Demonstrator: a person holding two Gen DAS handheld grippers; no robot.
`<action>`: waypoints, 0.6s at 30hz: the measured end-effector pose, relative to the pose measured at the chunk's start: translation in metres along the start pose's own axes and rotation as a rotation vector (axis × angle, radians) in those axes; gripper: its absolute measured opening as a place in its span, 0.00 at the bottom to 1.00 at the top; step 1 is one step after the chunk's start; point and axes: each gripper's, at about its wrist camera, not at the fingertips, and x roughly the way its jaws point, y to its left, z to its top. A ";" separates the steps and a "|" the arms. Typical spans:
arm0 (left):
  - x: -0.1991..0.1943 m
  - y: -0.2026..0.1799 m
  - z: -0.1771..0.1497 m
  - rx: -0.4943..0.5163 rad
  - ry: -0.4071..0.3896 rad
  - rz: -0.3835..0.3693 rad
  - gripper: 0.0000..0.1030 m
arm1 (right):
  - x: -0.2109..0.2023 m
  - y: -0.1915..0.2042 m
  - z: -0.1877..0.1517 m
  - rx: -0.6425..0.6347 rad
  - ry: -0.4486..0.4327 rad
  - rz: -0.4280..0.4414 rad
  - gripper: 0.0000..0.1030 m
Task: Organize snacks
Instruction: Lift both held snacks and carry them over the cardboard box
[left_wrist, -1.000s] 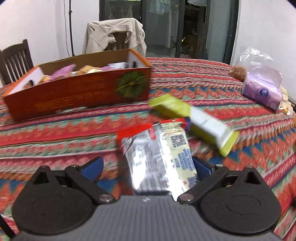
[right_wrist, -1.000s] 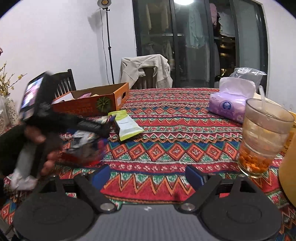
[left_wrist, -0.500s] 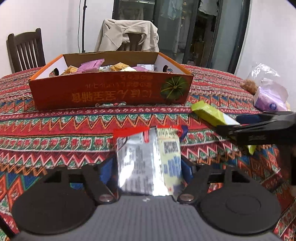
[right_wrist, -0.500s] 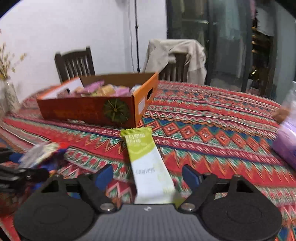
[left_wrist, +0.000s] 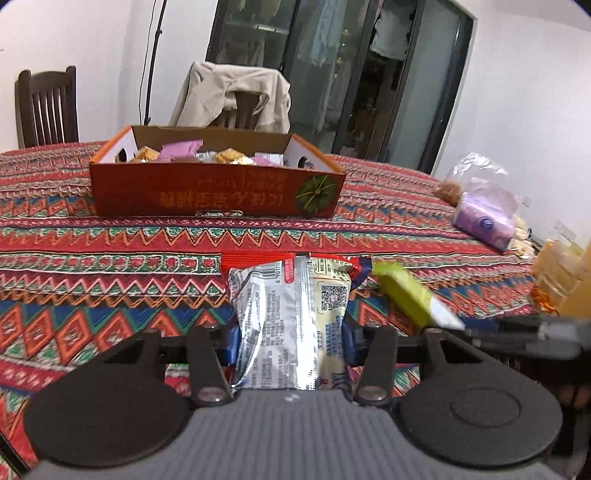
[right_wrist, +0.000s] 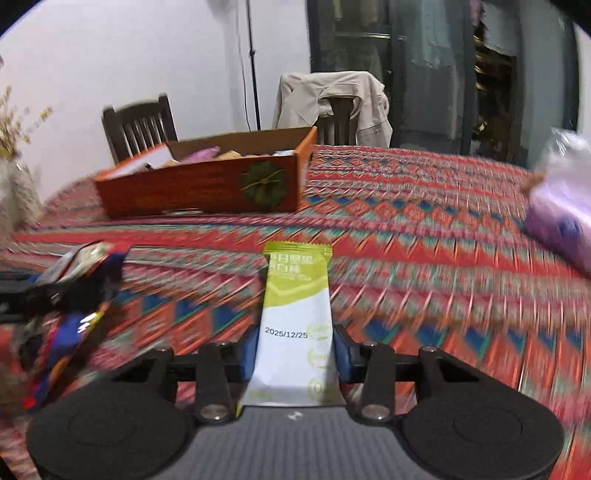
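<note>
My left gripper (left_wrist: 290, 343) is shut on a silver and red snack packet (left_wrist: 288, 314) and holds it above the patterned tablecloth. My right gripper (right_wrist: 293, 354) is shut on a green and white snack bar (right_wrist: 295, 317). That bar also shows in the left wrist view (left_wrist: 410, 295), to the right of the silver packet. The silver packet shows blurred at the left of the right wrist view (right_wrist: 79, 266). An orange cardboard box (left_wrist: 218, 195) with several snacks inside stands farther back on the table; it also shows in the right wrist view (right_wrist: 199, 188).
A purple tissue pack (left_wrist: 484, 218) and a clear bag lie at the right side of the table. Two chairs (left_wrist: 48, 107) stand behind the table, one draped with a beige jacket (left_wrist: 232, 96). A vase (right_wrist: 18, 192) stands at the far left.
The right gripper has closed on the green and white bar and lifted it. The left gripper has moved nearer the box with the silver packet still in it.
</note>
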 end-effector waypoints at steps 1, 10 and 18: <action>-0.005 -0.001 -0.001 0.005 -0.003 -0.006 0.48 | -0.007 0.004 -0.005 0.017 -0.005 0.013 0.40; -0.032 -0.006 -0.012 0.013 -0.033 0.005 0.48 | -0.039 0.033 -0.008 -0.035 -0.067 0.028 0.39; -0.038 -0.006 -0.012 0.017 -0.049 0.012 0.48 | -0.040 0.039 -0.010 -0.058 -0.062 0.038 0.39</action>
